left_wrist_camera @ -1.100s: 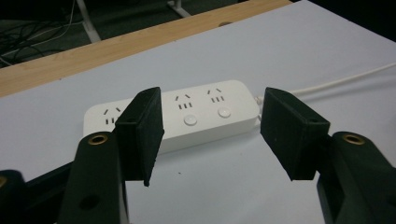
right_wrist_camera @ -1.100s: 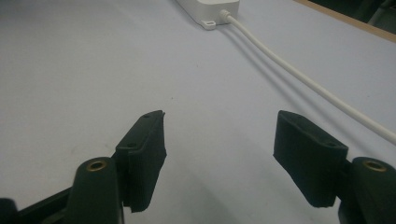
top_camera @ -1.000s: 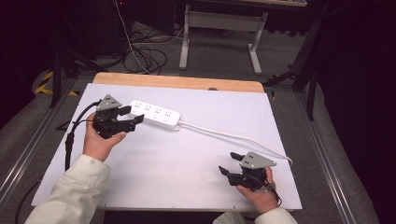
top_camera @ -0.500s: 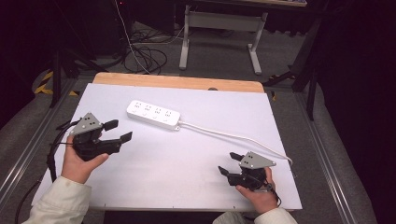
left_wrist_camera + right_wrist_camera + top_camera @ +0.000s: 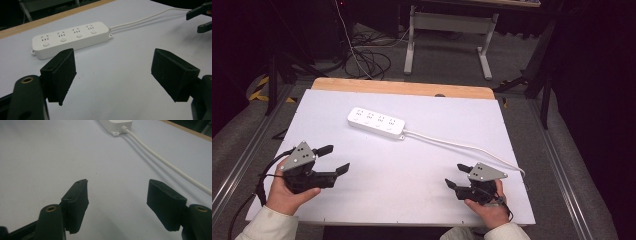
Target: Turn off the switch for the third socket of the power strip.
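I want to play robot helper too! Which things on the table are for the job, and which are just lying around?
For the job:
- long white plastic power strip with four sockets
- its white cable, trailing to the right table edge
- left gripper, jaws open, empty
- right gripper, jaws open, empty

Just lying about:
- black cables on the floor behind the table
- grey metal stand farther back

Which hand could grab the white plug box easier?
Probably the left: the left tool is open, facing the power strip across bare table. The right tool sits farther, beside its cord.
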`<state>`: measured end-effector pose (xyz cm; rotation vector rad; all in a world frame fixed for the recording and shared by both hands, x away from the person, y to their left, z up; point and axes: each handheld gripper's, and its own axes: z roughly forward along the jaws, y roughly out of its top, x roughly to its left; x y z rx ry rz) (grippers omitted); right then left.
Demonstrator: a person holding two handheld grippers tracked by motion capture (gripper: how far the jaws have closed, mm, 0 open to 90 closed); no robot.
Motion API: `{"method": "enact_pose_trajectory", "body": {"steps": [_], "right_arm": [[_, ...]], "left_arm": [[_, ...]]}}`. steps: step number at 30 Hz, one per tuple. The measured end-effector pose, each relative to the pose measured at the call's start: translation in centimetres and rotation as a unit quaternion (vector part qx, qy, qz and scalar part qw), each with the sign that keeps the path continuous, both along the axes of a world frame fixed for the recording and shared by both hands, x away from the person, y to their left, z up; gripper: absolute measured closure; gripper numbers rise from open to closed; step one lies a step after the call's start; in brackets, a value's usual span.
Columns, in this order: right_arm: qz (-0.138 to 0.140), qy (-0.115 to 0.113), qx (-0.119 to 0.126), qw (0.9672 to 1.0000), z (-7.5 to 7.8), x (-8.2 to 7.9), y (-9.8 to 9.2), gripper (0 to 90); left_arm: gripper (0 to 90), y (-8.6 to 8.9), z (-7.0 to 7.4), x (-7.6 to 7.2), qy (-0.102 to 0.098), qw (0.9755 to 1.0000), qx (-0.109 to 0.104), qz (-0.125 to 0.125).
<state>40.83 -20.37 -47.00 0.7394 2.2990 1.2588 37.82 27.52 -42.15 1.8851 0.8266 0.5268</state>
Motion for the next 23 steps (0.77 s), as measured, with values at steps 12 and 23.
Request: {"method": "enact_pose_trajectory", "body": {"steps": [12, 23], "right_arm": [[0.005, 0.001, 0.001, 1.0000, 0.0, -0.1, 0.0, 33.5], [0.005, 0.002, 0.002, 1.0000, 0.0, 0.0, 0.0, 33.5]], "left_arm": [[18.4, 0.5, -3.9, -1.4, 0.016, 0.9984, -0.052, -0.019], [19.4, 0.9, -4.7, -1.2, 0.067, 0.9961, -0.057, -0.001]]}}
